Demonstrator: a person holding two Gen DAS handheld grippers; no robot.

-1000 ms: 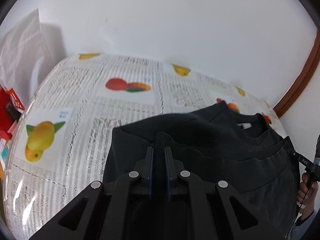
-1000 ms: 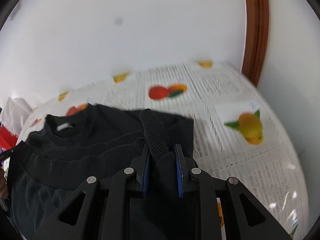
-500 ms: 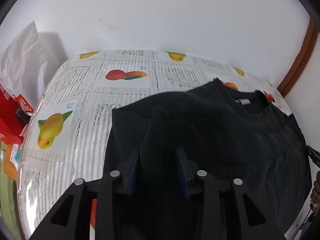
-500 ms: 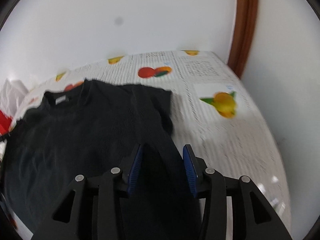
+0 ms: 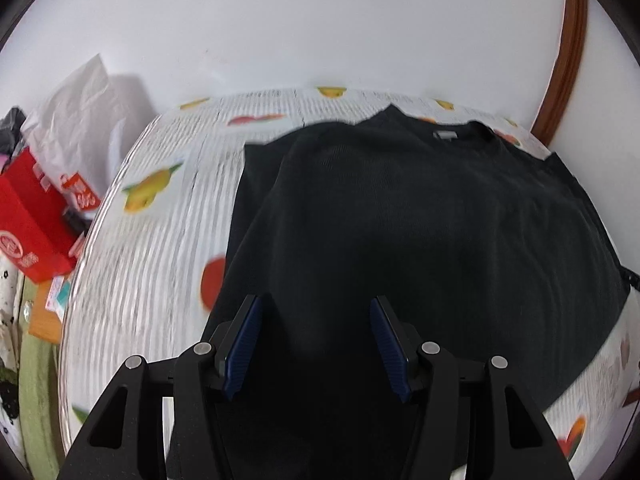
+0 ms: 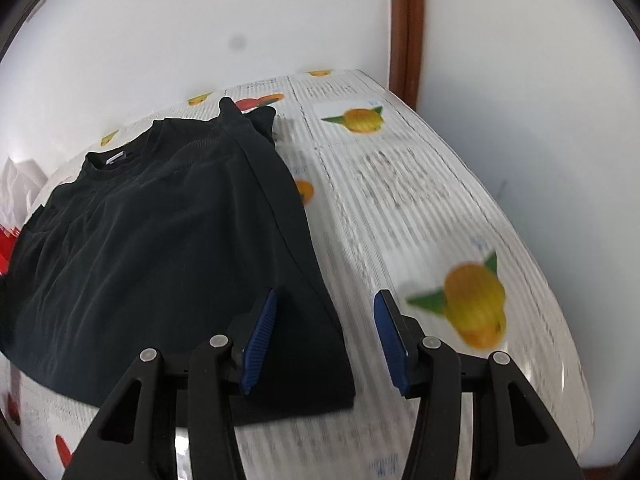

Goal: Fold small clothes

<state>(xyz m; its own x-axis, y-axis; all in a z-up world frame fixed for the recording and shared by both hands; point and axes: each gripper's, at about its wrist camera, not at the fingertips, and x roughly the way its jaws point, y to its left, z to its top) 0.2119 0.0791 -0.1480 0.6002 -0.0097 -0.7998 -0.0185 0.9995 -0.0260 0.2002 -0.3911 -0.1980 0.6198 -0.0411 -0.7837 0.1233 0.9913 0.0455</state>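
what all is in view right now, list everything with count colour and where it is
shirt: 1, black, spread flat on the table, collar toward the wall
tablecloth: 1, white with grey stripes and fruit prints, covers the table under the shirt
plastic bag: 1, white, off the table's left edge by the wall
box: 1, red with white print, below the bag
wood trim: 1, brown, upright on the wall behind the table's far right corner
wall: white, behind the table
left tongs: 1, black with blue pads, open above the shirt's near part
right tongs: 1, black with blue pads, open over the shirt's right edge, gripping nothing
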